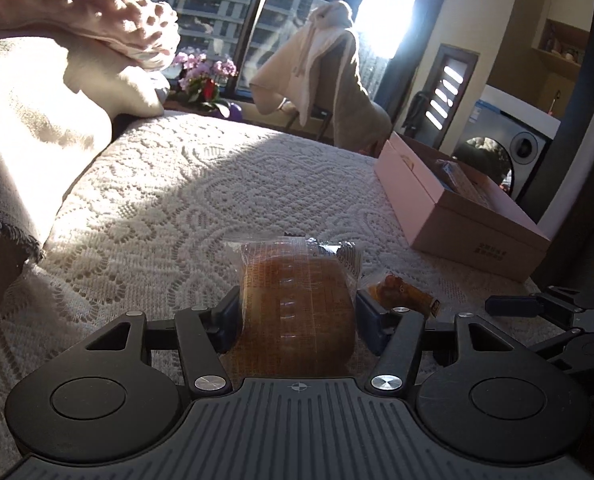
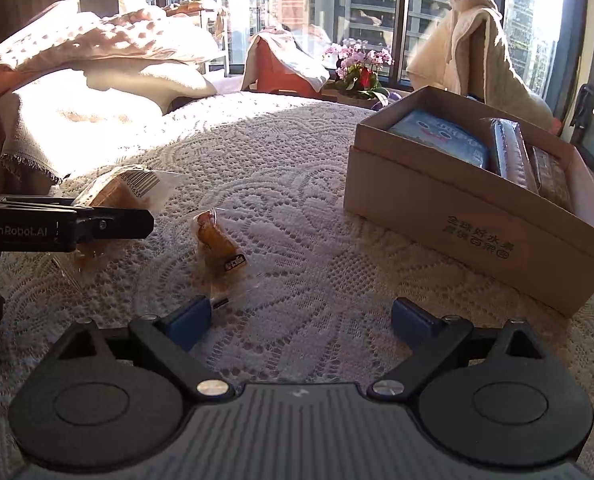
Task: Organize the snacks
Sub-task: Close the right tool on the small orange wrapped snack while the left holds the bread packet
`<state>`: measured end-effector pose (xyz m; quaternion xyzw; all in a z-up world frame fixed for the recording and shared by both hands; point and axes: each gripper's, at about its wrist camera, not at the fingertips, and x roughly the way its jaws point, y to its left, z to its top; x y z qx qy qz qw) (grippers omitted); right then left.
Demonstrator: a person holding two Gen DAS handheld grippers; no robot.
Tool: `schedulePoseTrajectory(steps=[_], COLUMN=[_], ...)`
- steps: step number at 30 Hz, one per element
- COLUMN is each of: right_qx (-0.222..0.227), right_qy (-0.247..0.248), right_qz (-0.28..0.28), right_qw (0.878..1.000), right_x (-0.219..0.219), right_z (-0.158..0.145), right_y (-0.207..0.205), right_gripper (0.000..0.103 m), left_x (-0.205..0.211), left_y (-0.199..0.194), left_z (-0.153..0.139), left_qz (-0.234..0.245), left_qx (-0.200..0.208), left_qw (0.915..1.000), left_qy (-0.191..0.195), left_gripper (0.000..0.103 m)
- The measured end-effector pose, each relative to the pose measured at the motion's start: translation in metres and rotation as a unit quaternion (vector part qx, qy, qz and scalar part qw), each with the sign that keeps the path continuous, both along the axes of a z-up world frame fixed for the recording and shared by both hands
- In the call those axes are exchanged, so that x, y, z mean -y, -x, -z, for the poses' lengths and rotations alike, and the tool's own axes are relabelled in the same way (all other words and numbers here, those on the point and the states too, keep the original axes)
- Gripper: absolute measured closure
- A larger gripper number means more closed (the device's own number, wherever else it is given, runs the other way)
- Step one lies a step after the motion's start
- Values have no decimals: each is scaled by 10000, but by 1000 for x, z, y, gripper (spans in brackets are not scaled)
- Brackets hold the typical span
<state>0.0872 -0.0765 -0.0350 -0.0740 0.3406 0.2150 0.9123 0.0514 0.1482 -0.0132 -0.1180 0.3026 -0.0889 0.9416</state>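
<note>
I had the left claw pinching the bread pack for its trip to the box, while the right claw gaped empty near the small snack.

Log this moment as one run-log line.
left gripper: closed around bread packet | right gripper: open, empty | small snack: on cloth | box: partly filled

Each hand-held gripper is black with blue pads, silver screws and a grey ribbed base.
</note>
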Motion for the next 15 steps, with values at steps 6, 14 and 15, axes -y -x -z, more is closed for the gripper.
schedulePoseTrajectory(steps=[6, 14, 15], right_qx=[-10, -174, -181], right_qy=[27, -81, -96], right_qz=[-274, -853, -925], right_qw=[9996, 9962, 9955], right_x=[-13, -35, -35], right_z=[-9, -13, -16], right_y=[-6, -29, -29], right_gripper=[8, 44, 52], left_x=[20, 13, 14], left_y=[-3, 0, 1], left_z=[-3, -6, -6], left_qz=[67, -53, -37], left_qx=[-59, -242, -240], left_qw=[9971, 9953, 9950], left_qy=[-754, -937, -970], left_gripper=[39, 39, 39])
